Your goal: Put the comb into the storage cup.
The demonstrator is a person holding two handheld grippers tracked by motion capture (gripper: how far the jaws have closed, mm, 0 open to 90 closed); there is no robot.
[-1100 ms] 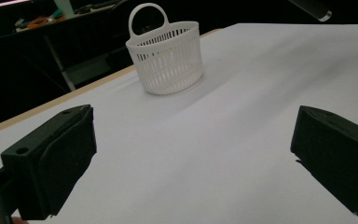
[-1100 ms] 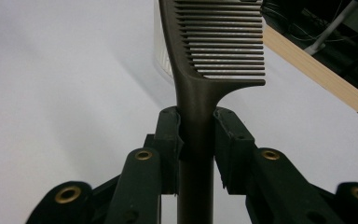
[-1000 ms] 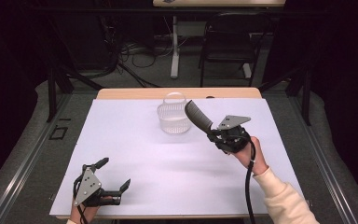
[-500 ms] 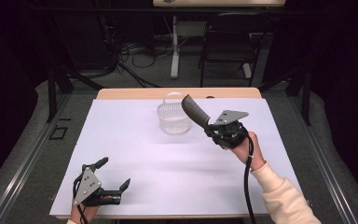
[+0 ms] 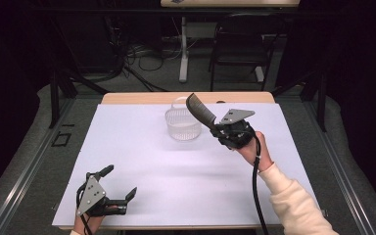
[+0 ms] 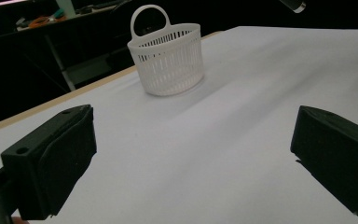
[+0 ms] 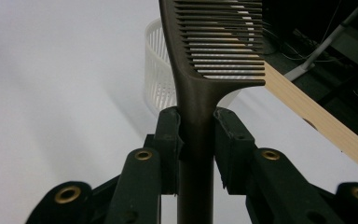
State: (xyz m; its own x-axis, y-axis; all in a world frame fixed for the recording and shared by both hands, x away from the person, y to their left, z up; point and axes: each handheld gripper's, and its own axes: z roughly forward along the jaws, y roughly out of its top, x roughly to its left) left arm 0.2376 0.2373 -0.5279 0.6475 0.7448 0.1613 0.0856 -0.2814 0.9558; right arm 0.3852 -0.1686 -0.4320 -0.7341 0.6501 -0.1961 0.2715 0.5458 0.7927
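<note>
At the near left of the white, smooth worktop point(image 5: 142, 161), the left gripper point(image 5: 120, 183) rests low with its blocky black jaws spread wide and nothing between them. Farther back, mid-worktop, stands a round white plastic basket point(image 5: 183, 125) with slatted walls and a loop handle. Just right of it, the right gripper point(image 5: 214, 128) clamps the handle of a dark, fine-toothed comb point(image 5: 200, 111), which slants up over the basket's rim.

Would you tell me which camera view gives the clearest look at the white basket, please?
The left gripper view: the white basket stands whole there, handle, slatted wall and base unobstructed. In the high view the basket is small, the comb crossing its right rim. In the right gripper view the comb hides most of it.
</note>
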